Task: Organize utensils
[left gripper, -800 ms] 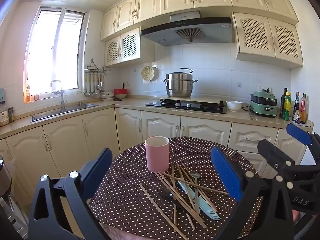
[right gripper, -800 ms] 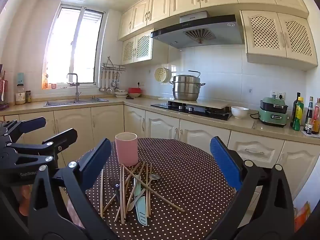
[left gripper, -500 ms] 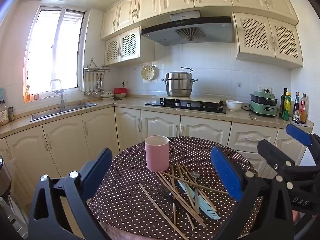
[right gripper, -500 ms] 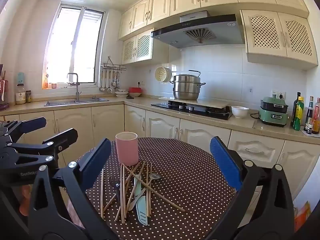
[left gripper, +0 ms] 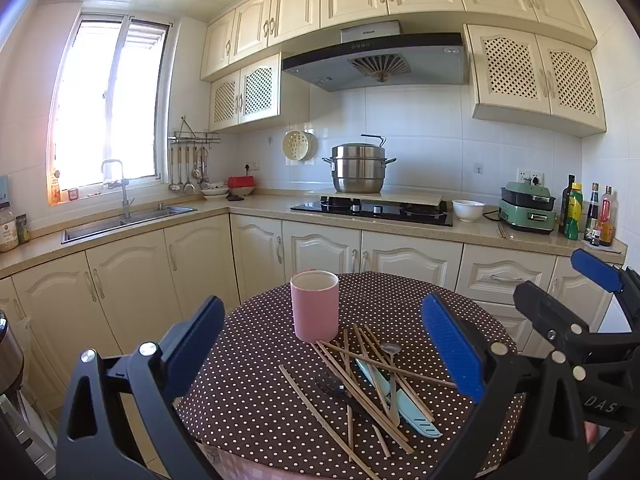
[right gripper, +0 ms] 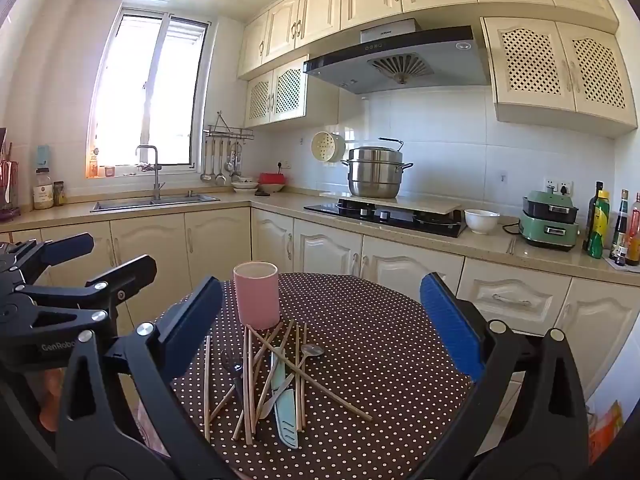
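A pink cup [left gripper: 315,306] [right gripper: 256,294] stands upright on a round table with a brown polka-dot cloth [left gripper: 256,392] [right gripper: 380,344]. In front of it lies a loose pile of wooden chopsticks [left gripper: 362,394] [right gripper: 250,376], a light blue sheathed knife [left gripper: 412,414] [right gripper: 286,412], a metal spoon [left gripper: 391,350] [right gripper: 313,351] and a dark fork [left gripper: 332,384] [right gripper: 234,372]. My left gripper [left gripper: 324,344] is open and empty above the table's near edge. My right gripper [right gripper: 320,320] is open and empty, to the right of the left one.
Behind the table run cream kitchen cabinets [left gripper: 320,248] with a sink [left gripper: 128,220], a hob with a steel pot [left gripper: 358,172], a white bowl [left gripper: 467,210], a green appliance [left gripper: 528,208] and bottles [left gripper: 588,216] on the counter.
Both grippers have drifted very slightly; the utensils and cup have not moved.
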{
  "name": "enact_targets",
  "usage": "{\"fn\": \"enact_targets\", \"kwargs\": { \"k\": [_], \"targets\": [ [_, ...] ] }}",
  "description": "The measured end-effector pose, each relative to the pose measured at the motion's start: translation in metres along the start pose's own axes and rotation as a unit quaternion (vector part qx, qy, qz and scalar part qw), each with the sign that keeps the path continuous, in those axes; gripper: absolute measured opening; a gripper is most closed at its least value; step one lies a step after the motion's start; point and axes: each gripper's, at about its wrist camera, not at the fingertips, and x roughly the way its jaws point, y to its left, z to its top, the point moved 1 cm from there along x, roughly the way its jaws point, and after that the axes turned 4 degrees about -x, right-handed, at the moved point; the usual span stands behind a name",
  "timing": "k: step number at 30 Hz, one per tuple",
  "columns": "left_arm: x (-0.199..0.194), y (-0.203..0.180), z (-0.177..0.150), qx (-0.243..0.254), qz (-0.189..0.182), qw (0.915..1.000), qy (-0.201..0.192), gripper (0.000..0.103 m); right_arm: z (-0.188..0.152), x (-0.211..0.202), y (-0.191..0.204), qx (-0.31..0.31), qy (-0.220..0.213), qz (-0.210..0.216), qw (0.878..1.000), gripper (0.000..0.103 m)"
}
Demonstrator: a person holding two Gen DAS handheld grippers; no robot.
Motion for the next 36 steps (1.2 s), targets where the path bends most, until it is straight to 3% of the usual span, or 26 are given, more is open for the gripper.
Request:
{"fn": "enact_targets", "kwargs": {
  "k": [36],
  "targets": [
    [-0.0018, -0.0010, -0.0005, 0.001, 0.000, 1.0000, -0.001, 0.097, -0.0076, 0.0005, -0.0021, 0.000, 0.005, 0.002, 1.000, 0.097]
  ]
}}
